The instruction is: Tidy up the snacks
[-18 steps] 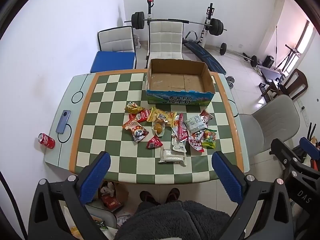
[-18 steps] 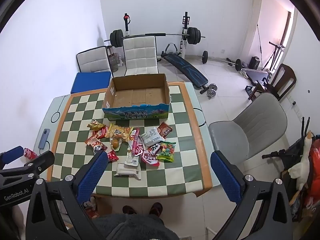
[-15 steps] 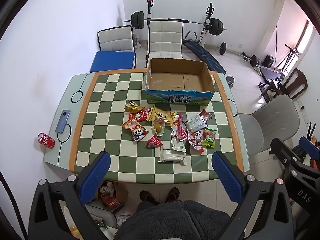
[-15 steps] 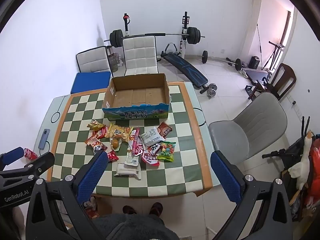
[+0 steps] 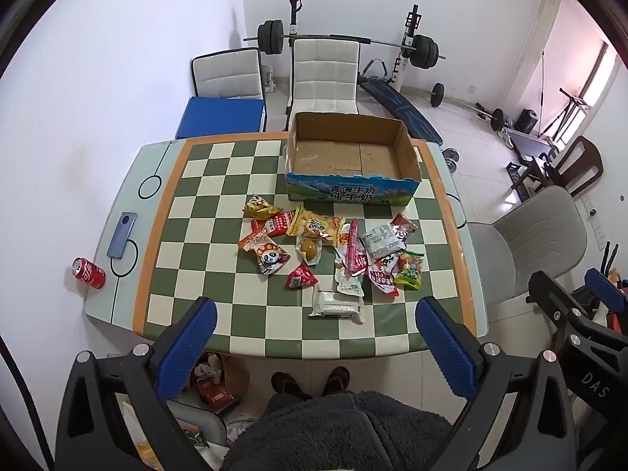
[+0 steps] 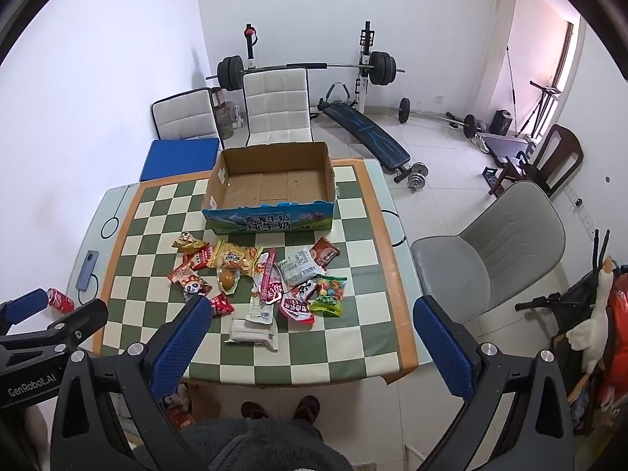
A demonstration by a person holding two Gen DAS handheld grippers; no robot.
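Observation:
Several snack packets (image 5: 333, 251) lie in a loose pile mid-table on the green checkered table (image 5: 196, 274); they also show in the right wrist view (image 6: 267, 278). An empty open cardboard box (image 5: 351, 157) stands behind them, also in the right wrist view (image 6: 271, 184). A white packet (image 5: 337, 306) lies nearest me. My left gripper (image 5: 314, 325) is open and empty, held high above the table's near edge. My right gripper (image 6: 310, 325) is open and empty, equally high.
A red soda can (image 5: 88, 272) and a phone (image 5: 121, 233) lie on the table's left margin. A grey chair (image 6: 490, 259) stands right of the table, two white chairs (image 5: 324, 74) behind it. Gym equipment fills the back of the room.

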